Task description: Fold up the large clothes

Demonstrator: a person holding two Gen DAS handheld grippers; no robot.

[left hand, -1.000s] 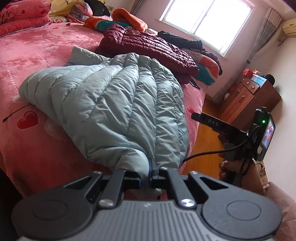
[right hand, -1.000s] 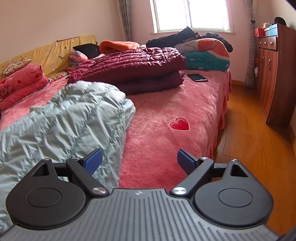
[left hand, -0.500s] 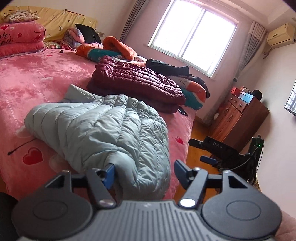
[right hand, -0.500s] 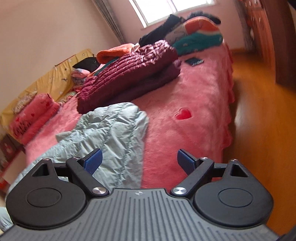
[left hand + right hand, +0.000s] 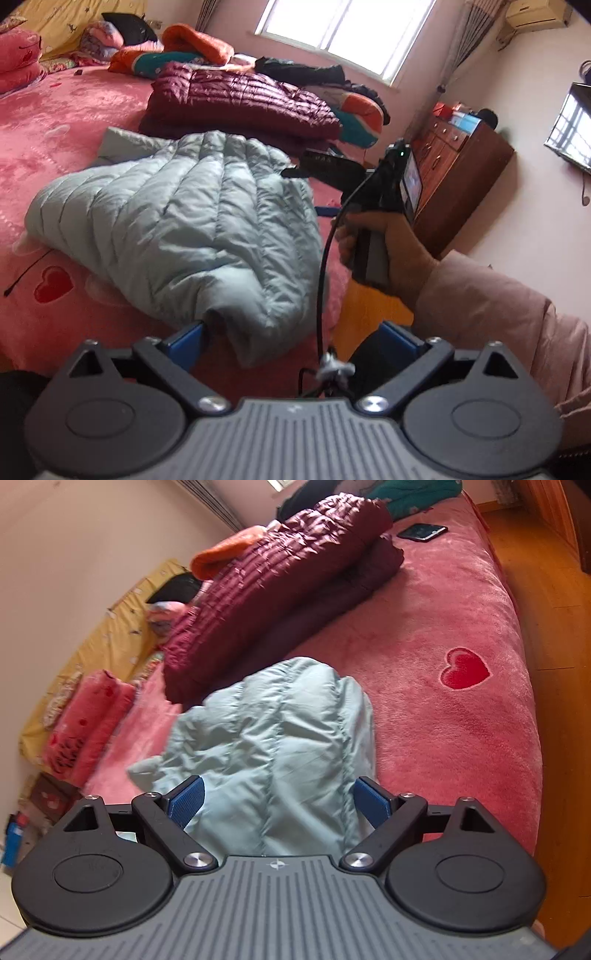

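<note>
Crowding the pale-blue jacket [image 5: 184, 229], a maroon coat [image 5: 240, 99] lies beyond; both hand-held grippers gape wide, empty.

Left gripper [image 5: 291, 341]: jaws wide apart, having just been opening, nothing pressed between the blue pads. Right gripper [image 5: 277, 799]: jaws wide apart, pads clear of contact, tool rolled to one side. The right hand [image 5: 384, 251] grasps its handle, a pink sleeve [image 5: 491, 306] covering the forearm.
</note>
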